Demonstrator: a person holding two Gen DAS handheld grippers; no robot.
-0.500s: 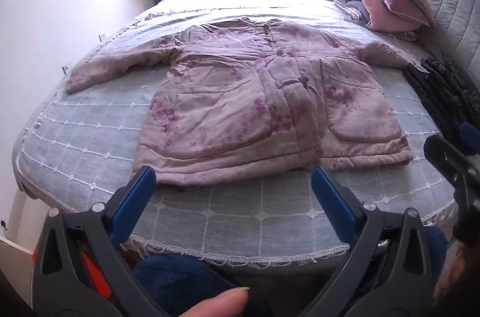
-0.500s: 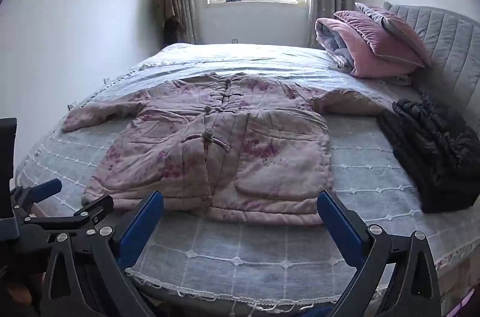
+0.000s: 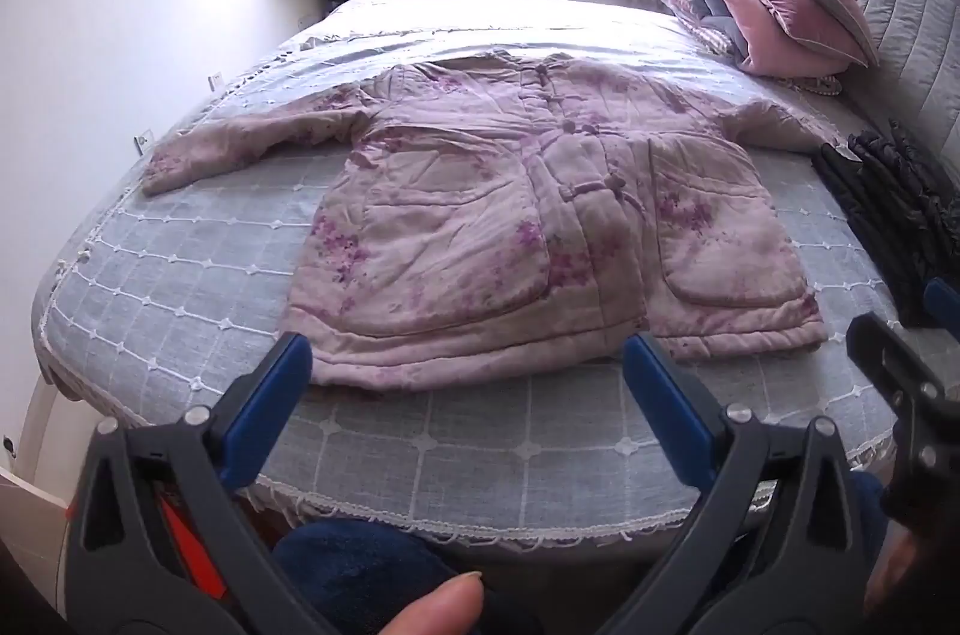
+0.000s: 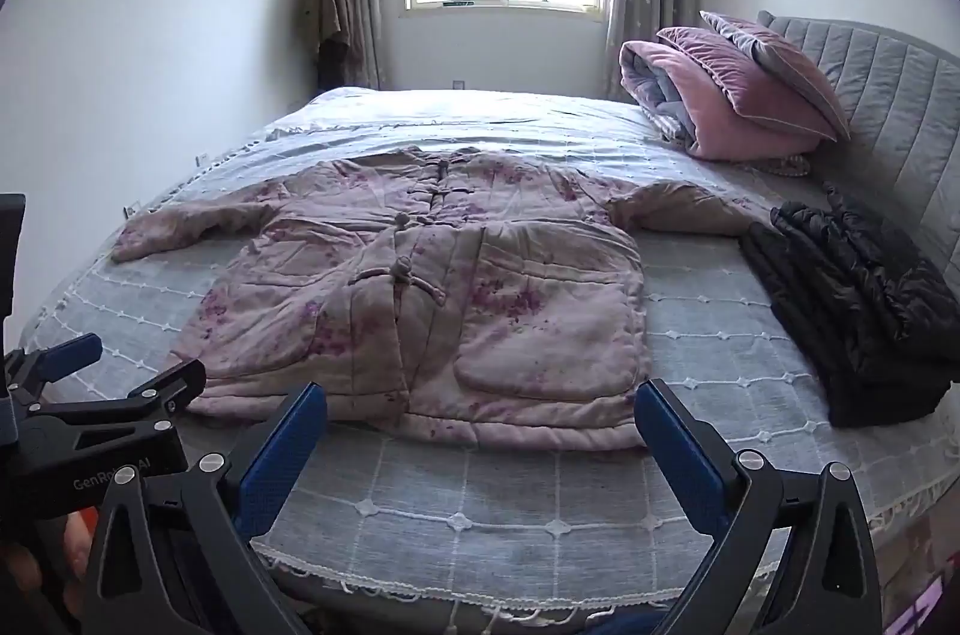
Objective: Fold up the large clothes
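Note:
A pale pink padded jacket (image 3: pixel 510 227) with purple flowers and knot buttons lies spread flat on the bed, front up, both sleeves out to the sides. It also shows in the right wrist view (image 4: pixel 432 299). My left gripper (image 3: pixel 468 365) is open and empty, hovering just before the jacket's hem near the bed's front edge. My right gripper (image 4: pixel 480 416) is open and empty, also just before the hem, to the right of the left one. Neither touches the jacket.
The bed (image 3: pixel 180 287) has a grey checked cover with a lace edge. A folded black puffer jacket (image 4: pixel 858 293) lies at the right. A pink quilt and pillows (image 4: pixel 732 95) are stacked by the grey headboard (image 4: pixel 888 95). Walls and a window stand behind.
The left wrist view has tilted up a little, showing more of the window and wall. The jacket and the right gripper have not visibly moved.

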